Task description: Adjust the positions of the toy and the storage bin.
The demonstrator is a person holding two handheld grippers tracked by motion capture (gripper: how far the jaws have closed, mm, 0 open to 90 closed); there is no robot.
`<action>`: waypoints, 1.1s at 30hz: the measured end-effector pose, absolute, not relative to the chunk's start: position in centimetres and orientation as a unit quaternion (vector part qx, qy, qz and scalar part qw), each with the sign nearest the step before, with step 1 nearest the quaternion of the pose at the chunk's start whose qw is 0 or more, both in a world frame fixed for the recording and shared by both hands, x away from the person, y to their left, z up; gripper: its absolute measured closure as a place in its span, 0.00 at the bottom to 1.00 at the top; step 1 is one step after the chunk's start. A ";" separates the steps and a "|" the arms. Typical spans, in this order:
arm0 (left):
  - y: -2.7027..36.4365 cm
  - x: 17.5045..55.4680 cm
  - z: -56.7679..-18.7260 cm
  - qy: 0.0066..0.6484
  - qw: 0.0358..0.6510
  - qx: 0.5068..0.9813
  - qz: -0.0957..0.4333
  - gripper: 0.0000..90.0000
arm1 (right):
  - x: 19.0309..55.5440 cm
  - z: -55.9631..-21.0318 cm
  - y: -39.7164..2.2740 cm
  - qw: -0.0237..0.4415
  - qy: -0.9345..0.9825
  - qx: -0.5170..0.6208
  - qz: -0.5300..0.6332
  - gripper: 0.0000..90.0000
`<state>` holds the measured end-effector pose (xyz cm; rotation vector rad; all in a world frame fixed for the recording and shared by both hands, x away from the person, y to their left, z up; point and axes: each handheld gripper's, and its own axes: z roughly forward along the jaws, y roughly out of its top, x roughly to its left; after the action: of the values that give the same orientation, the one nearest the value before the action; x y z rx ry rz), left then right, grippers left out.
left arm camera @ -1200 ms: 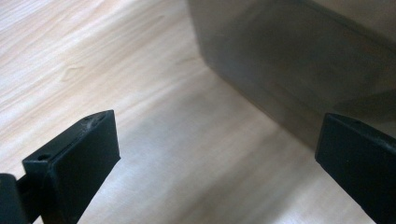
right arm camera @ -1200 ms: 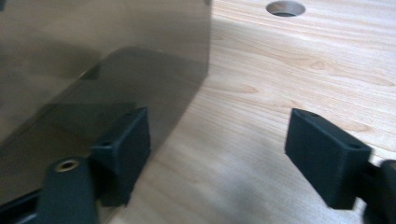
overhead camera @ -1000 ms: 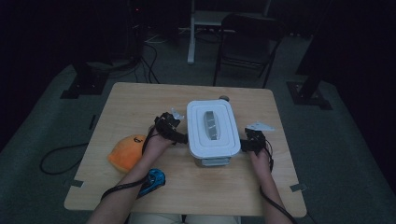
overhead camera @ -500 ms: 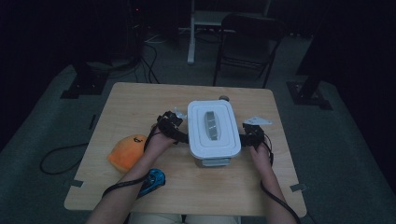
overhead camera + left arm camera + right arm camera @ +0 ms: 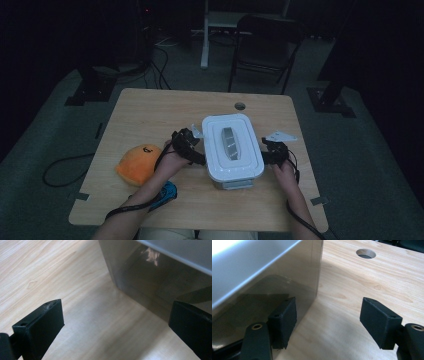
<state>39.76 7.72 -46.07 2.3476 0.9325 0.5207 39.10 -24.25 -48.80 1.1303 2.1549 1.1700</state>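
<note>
Room: dim, with a pale wooden table lit in the middle of dark floor; a chair and stands sit beyond the far edge.
Near edge: the person's forearms come in from the bottom, cables trailing back from both tools; a blue object lies by the left forearm.
Left of centre: an orange plush rests on the wood just left of the left hand, apart from the work.
Task thing: a white lidded container stands near the middle of the table, long axis running near to far, with a latch tab on its near end.
Left gripper: at the container's left wall, jaws wide apart; in the left gripper view the wall stands ahead to the right, by the right-hand jaw, and nothing is gripped.
Right gripper: at the container's right wall, jaws spread and just now closing somewhat; in the right gripper view one jaw sits against or very close to the wall and bare wood lies between the jaws, so nothing is held.
Key relation: the container lies between the two tools, each about level with its near half, equally close.
Far side: a round cable hole lies beyond the container.
</note>
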 end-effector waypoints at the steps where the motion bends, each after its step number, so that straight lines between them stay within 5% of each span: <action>1: 7.5 39.1 -46.1 0.342 0.280 0.876 0.191 0.01 | 38.8 -48.8 -24.4 0.218 0.779 0.407 0.424 0.32; 25: 5.4 31.8 -46.3 0.283 0.294 0.896 0.174 0.00 | 32.9 -49.0 -27.3 0.204 0.786 0.377 0.446 0.33; 33: 5.6 30.0 -48.0 0.273 0.297 0.904 0.140 0.01 | 32.9 -49.0 -29.5 0.218 0.751 0.437 0.444 0.22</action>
<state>29.99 5.59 -48.03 2.4049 0.7249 0.3719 32.87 -29.54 -48.97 1.2094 2.0806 1.2294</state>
